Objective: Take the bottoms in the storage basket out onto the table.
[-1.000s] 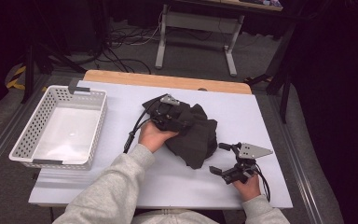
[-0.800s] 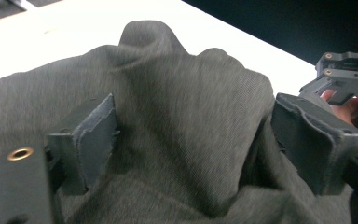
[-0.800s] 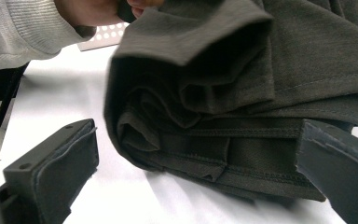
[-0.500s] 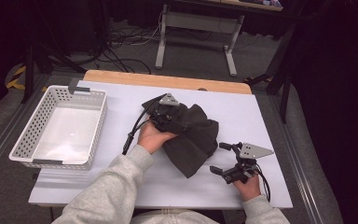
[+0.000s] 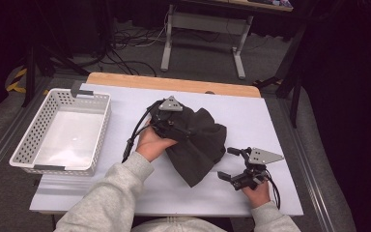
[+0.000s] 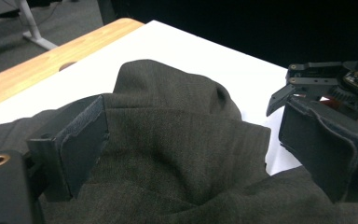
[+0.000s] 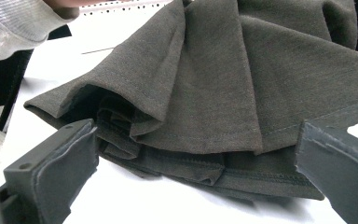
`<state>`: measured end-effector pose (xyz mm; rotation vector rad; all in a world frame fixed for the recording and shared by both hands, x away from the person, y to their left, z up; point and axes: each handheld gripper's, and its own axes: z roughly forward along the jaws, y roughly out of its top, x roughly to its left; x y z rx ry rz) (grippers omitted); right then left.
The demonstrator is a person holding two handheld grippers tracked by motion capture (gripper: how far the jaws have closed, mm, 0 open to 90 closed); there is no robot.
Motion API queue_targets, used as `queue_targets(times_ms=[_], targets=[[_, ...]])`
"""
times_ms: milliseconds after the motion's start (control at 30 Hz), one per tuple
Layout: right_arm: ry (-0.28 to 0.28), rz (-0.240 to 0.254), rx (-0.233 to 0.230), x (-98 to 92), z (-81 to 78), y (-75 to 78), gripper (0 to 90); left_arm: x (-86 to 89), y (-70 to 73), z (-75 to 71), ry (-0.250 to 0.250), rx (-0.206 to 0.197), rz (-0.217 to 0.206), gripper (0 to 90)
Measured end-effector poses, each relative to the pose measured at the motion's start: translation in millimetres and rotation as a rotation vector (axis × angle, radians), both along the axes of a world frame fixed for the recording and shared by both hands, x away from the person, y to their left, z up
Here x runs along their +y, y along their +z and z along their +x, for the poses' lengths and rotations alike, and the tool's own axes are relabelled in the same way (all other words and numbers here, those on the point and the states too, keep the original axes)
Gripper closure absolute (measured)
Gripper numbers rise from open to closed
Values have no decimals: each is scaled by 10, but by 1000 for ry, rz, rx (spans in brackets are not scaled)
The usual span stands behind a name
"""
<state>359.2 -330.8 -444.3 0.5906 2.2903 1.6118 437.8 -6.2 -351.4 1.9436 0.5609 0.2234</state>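
A crumpled dark grey cloth [image 5: 203, 140] lies in the middle of the white table [image 5: 125, 188]. My left gripper [image 5: 186, 126] hovers over the cloth's left part, held in a hand with a grey sleeve. Its jaws have just been opening. In the left gripper view the cloth [image 6: 168, 154] bulges up between the wide-apart left gripper [image 6: 196, 116] pads without being pinched. My right gripper [image 5: 226, 163] rests near the table's front right, open and pointing at the cloth's folded hem [image 7: 214, 70]. Nothing is between the right gripper [image 7: 200, 140] jaws. The right gripper [image 6: 307, 79] also appears beyond the cloth.
A white plastic basket [image 5: 34, 133] stands at the table's left, with nothing in it. A wooden strip [image 5: 174, 84] runs along the table's far edge. Desk legs and cables lie on the floor behind. The left gripper's cable [image 5: 133, 137] trails between basket and cloth.
The left gripper has let the cloth go and risen slightly. The cloth's front flap has dropped and spread toward the front edge. The right gripper has stayed put.
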Motion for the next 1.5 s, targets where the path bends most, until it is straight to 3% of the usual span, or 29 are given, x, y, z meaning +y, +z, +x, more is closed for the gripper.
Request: queue_targets(times_ms=[567, 1067, 1133, 1500], targets=[[0, -1, 1, -2, -9, -3, 7, 239, 77, -163, -20, -25, 0, 50], [3, -1, 3, 2, -7, -5, 7, 591, -82, -306, -28, -15, -39, 26], [2, -1, 3, 2, -6, -5, 7, 640, -121, -335, -21, -31, -57, 32], [2, 1, 6, 5, -5, -7, 7, 884, -395, -425, 40, 5, -54, 3]])
